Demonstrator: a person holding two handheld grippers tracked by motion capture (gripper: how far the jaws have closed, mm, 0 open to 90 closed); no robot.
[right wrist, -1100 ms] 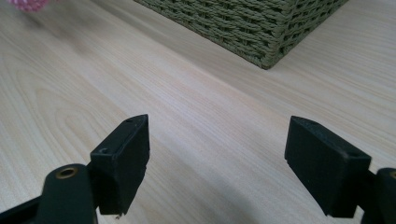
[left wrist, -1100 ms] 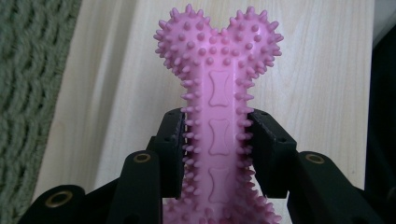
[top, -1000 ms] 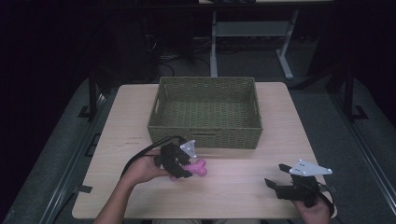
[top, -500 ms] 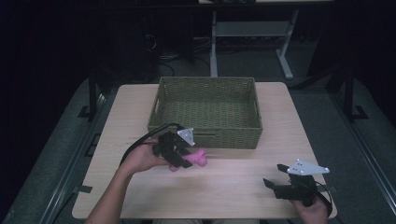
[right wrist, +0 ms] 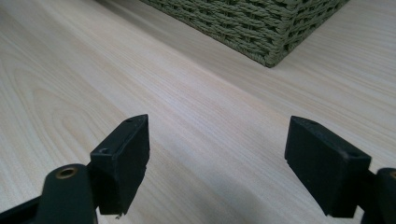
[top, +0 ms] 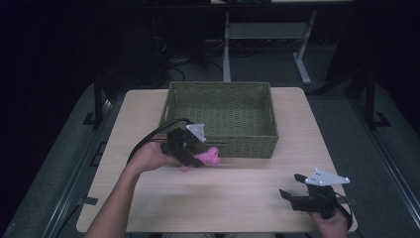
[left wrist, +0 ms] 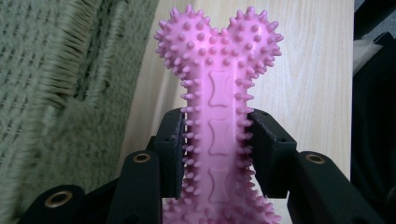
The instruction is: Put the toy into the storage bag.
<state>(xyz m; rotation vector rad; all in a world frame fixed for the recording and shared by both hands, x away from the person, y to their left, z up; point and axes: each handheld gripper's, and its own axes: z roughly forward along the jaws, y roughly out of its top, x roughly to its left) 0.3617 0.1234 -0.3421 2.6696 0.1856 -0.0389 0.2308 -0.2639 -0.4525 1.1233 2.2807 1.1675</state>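
1. Left tool (top: 195,154) clenched on the shaft of the pink spiked rubber bone-shaped toy (left wrist: 218,112), pads pressing both sides.
2. Lifted since a second ago: toy now off the pale wooden bench (top: 237,193) and carried closer to the front wall of the green woven rectangular basket (top: 220,111), just beside it, not yet over the rim.
3. Probably a transfer into the basket under way; more height needed to clear the wall.
4. Right tool (top: 297,191) released, jaws wide apart with nothing between, unmoved near the bench's front right corner.
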